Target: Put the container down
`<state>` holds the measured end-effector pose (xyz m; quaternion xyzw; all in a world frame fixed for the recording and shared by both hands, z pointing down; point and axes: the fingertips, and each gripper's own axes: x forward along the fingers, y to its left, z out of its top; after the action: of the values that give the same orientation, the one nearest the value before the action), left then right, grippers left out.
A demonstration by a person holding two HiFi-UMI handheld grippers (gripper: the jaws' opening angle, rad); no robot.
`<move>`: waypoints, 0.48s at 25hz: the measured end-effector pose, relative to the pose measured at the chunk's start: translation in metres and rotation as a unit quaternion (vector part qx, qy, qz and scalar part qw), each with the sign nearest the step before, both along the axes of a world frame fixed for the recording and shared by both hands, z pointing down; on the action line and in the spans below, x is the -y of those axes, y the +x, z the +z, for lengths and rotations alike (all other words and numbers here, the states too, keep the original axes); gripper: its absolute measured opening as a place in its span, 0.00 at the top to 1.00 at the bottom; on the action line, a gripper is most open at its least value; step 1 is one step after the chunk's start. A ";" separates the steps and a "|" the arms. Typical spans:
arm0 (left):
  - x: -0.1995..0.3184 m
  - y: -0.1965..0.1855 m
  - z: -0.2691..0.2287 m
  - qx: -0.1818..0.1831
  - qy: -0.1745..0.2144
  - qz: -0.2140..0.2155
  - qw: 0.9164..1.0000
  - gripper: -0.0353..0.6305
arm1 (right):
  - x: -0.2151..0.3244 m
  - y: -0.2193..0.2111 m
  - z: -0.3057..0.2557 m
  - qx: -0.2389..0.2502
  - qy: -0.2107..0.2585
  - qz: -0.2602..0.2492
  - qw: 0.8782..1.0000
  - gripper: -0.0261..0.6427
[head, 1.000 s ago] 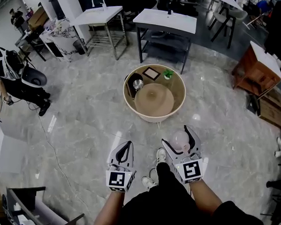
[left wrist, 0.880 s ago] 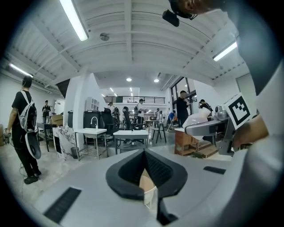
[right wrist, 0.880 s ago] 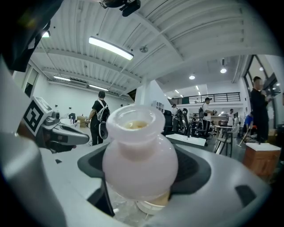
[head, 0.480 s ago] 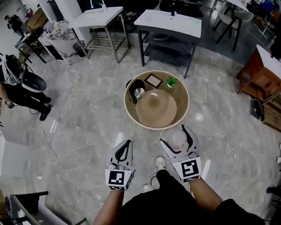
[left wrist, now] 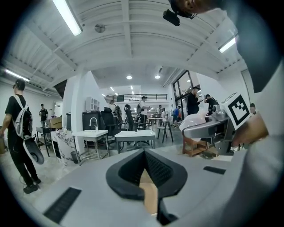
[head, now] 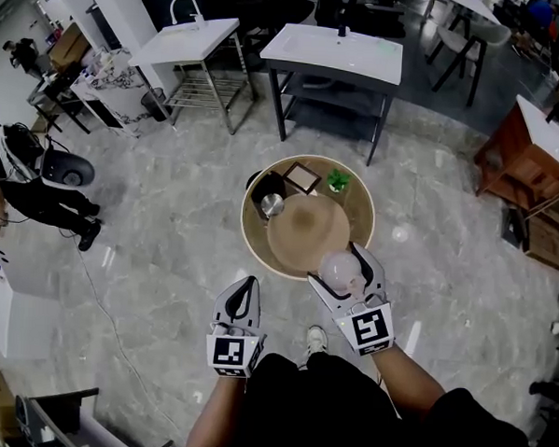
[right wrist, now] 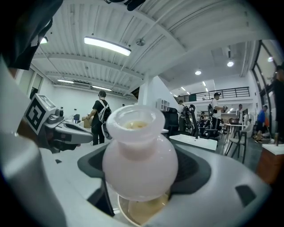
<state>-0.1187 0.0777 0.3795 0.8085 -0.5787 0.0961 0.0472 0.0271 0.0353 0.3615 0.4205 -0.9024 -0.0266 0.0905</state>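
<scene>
Vase (right wrist: 140, 159) is clamped in right tool (head: 341, 270), hovering over the round bench's (head: 362, 218) 5 o'clock rim. Left tool (head: 246, 286) is pinched together, empty, off at 7 o'clock.

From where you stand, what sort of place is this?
Likely a large showroom or test hall, not a home: a wide polished stone floor, freestanding washbasin stands, and people standing about under long strip lights.

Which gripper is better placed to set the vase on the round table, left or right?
Right. The right gripper holds the vase at the near edge of the round table. The left gripper is shut, empty, over the floor short of it.
</scene>
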 end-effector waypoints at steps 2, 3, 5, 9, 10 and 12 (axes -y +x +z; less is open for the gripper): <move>0.013 0.000 -0.001 0.000 0.000 -0.003 1.000 0.96 | 0.016 0.002 0.002 0.003 -0.005 0.004 1.000 0.36; 0.019 -0.001 -0.001 0.001 0.000 -0.003 1.000 0.96 | 0.024 0.002 0.004 0.004 -0.008 0.006 1.000 0.35; 0.033 -0.004 -0.002 -0.003 0.000 -0.001 1.000 0.96 | 0.040 0.000 0.007 0.002 -0.013 0.010 1.000 0.36; 0.065 -0.015 0.001 -0.005 0.001 0.010 1.000 0.96 | 0.074 -0.009 0.022 -0.007 -0.025 0.022 0.999 0.35; 0.074 -0.020 0.002 -0.003 0.001 0.013 1.000 0.96 | 0.083 -0.013 0.026 -0.007 -0.029 0.026 0.999 0.36; 0.097 -0.028 0.003 -0.002 0.004 0.023 1.000 0.96 | 0.103 -0.020 0.033 -0.009 -0.033 0.037 0.999 0.36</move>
<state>-0.1466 -0.0192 0.3829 0.8219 -0.5603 0.0933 0.0429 0.0075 -0.0676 0.3941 0.4502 -0.8857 0.0030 0.1133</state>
